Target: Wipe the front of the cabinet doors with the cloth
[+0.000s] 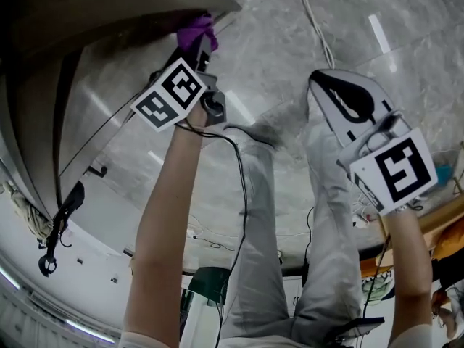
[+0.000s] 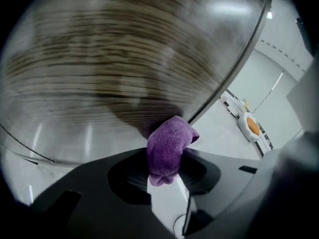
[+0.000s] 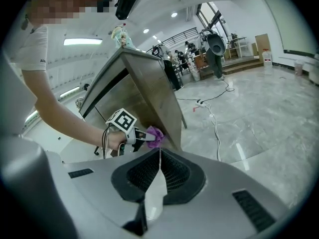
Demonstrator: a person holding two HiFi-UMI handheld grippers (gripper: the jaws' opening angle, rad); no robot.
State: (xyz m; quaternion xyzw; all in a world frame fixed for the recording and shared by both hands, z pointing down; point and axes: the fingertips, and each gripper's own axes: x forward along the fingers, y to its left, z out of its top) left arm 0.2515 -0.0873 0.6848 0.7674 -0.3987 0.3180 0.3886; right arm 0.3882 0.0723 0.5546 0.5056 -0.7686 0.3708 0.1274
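Left gripper is clamped on the purple cloth and presses it against the cabinet door near its far edge, evidently mid-wipe. Right gripper is closed on nothing and held well right, clear of the work.

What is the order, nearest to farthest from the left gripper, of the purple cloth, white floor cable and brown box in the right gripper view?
1. purple cloth, clamped in the left gripper, at the cabinet edge.
2. white floor cable, on the floor to its right.
3. brown box, far back, upper right.
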